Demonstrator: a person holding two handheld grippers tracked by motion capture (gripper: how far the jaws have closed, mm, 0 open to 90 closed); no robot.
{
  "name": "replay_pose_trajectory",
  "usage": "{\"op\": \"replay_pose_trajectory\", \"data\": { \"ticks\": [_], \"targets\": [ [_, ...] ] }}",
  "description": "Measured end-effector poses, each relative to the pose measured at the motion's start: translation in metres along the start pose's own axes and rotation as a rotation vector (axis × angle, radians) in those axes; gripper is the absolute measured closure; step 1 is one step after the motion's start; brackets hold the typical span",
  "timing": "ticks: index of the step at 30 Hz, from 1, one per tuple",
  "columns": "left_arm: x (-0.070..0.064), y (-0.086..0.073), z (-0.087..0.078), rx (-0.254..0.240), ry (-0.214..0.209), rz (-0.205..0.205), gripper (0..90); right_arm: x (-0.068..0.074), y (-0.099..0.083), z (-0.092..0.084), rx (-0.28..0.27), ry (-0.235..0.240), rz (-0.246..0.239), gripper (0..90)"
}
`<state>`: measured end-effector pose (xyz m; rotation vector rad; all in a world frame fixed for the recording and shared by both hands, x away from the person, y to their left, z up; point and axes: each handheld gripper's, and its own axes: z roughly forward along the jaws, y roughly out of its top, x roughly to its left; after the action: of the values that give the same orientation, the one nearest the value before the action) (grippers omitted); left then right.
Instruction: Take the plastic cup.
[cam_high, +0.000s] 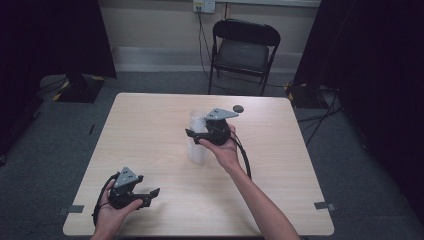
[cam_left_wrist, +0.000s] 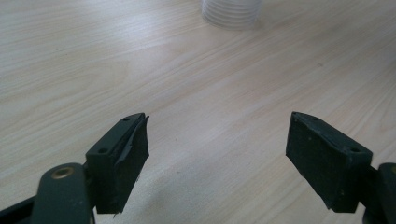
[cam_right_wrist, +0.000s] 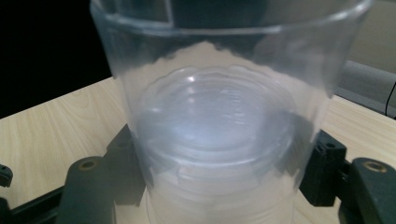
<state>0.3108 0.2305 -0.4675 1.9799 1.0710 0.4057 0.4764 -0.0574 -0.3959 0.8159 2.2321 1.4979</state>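
A stack of clear plastic cups (cam_high: 198, 147) stands upright near the middle of the light wood table (cam_high: 145, 125). My right gripper (cam_high: 195, 132) reaches it from the right, a hand holding it. In the right gripper view the cup stack (cam_right_wrist: 219, 93) sits close up between the two black jaws, whose pads (cam_right_wrist: 320, 165) press on its sides; the right gripper (cam_right_wrist: 219, 175) is shut on it. My left gripper (cam_high: 152, 196) rests near the front left corner, open. In the left gripper view the left gripper (cam_left_wrist: 217, 154) has bare wood between its jaws, and the base of the cup stack (cam_left_wrist: 232, 11) shows farther off.
A small dark round object (cam_high: 238, 108) lies near the table's far edge, right of the cups. A black folding chair (cam_high: 245, 47) stands behind the table. Dark curtains hang at both sides, and cables run over the grey floor.
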Motion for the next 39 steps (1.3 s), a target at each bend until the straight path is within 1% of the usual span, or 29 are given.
{"op": "replay_pose_trajectory", "data": {
  "ticks": [2, 6, 11, 12, 14, 20, 22, 27, 30, 34, 38, 39],
  "targets": [
    [0.0, 0.0, 0.0, 0.002, 0.001, 0.007, 21.0, 0.0, 0.0, 0.0, -0.001, 0.0, 0.0, 30.8],
    [0.0, 0.0, 0.001, 0.004, 0.0, 0.005, 21.1, -0.001, 0.003, -0.002, -0.008, 0.005, 0.007, 30.8],
    [0.0, 0.0, 0.001, 0.003, -0.001, 0.006, 21.0, 0.0, 0.012, -0.005, -0.019, 0.009, 0.002, 30.8],
    [0.0, 0.0, 0.001, 0.003, 0.0, 0.005, 21.0, 0.0, 0.015, -0.006, -0.032, 0.012, -0.004, 30.7],
    [0.0, 0.0, 0.001, 0.004, 0.0, 0.005, 21.0, 0.001, 0.018, -0.007, -0.033, 0.02, 0.008, 30.8],
    [0.0, 0.0, 0.001, 0.003, 0.001, 0.003, 21.0, 0.001, 0.024, -0.008, -0.046, 0.026, 0.012, 31.2],
    [0.001, 0.0, 0.001, 0.003, 0.002, 0.003, 21.0, 0.001, 0.025, -0.009, -0.046, 0.038, 0.016, 31.4],
    [0.0, 0.0, 0.0, 0.001, 0.001, 0.004, 21.0, -0.001, 0.026, -0.011, -0.055, 0.039, 0.033, 31.5],
    [0.0, 0.0, 0.001, 0.001, 0.002, 0.003, 21.0, -0.001, 0.028, -0.013, -0.065, 0.043, 0.036, 31.6],
    [0.0, 0.0, 0.0, 0.0, -0.002, 0.006, 21.0, 0.003, 0.033, -0.016, -0.082, 0.052, 0.033, 31.7],
    [0.0, 0.0, 0.0, -0.002, -0.001, 0.002, 21.0, 0.003, 0.036, -0.019, -0.1, 0.051, 0.039, 31.8],
    [0.0, 0.0, 0.0, -0.003, -0.001, 0.004, 21.1, 0.002, 0.038, -0.022, -0.108, 0.041, 0.04, 32.0]
  ]
}}
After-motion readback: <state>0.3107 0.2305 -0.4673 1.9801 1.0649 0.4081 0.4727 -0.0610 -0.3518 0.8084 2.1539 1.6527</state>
